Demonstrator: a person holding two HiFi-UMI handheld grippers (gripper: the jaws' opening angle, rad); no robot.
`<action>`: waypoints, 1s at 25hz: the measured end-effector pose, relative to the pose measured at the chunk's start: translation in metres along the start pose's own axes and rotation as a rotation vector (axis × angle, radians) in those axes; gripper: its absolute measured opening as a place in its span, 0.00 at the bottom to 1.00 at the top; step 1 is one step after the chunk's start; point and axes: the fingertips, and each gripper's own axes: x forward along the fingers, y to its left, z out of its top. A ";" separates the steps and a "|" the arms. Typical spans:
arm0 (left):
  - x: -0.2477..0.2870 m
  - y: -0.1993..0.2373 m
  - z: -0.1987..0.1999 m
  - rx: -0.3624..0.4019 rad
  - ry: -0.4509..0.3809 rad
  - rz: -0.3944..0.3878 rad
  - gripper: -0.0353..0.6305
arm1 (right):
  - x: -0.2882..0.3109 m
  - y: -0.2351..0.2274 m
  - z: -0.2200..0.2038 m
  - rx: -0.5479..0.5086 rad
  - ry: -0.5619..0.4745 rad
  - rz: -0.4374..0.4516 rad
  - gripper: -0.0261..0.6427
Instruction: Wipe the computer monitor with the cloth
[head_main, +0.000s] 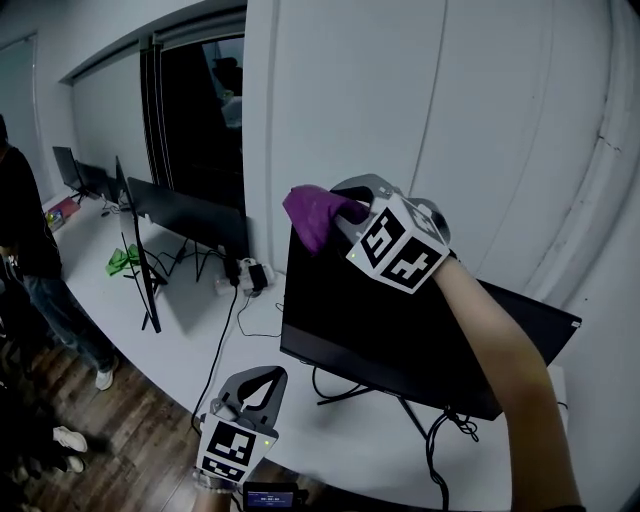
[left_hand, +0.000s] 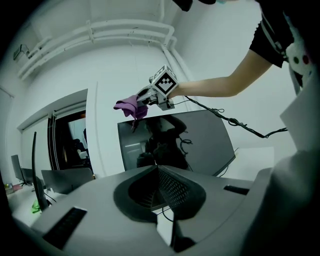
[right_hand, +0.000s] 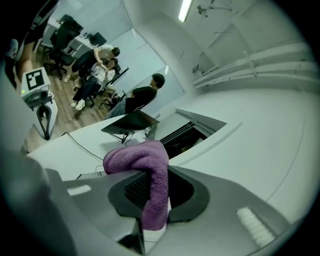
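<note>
Holding the cloth (head_main: 312, 215) at the monitor's (head_main: 400, 340) top corner, seemingly to wipe downward.
Right gripper (head_main: 348, 212) clamps it; left gripper (head_main: 262, 388) hangs closed, empty.

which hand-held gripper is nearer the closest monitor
Right. The right hand-held gripper, shut on the purple cloth, is at the top left corner of the monitor. The left hand-held gripper, shut and empty, sits low, in front of and below it.

Your right gripper (head_main: 345, 215) is up at the monitor (head_main: 400, 340)'s top left corner, with the cloth (head_main: 312, 212) between its jaws. The monitor stands on the table (head_main: 190, 350) before the wall, and other monitors (head_main: 190, 215) stand further left on it. Your left gripper (head_main: 262, 378) is low, before the table edge and left of the monitor.
</note>
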 end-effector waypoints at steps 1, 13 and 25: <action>-0.001 0.002 -0.001 -0.003 0.000 0.004 0.06 | 0.007 0.001 -0.001 -0.035 0.017 0.024 0.14; -0.009 0.017 -0.014 -0.014 0.033 0.042 0.06 | 0.050 0.022 -0.025 -0.357 0.178 0.231 0.14; -0.004 0.003 -0.009 -0.012 0.030 0.028 0.06 | 0.037 0.029 -0.047 -0.409 0.213 0.293 0.14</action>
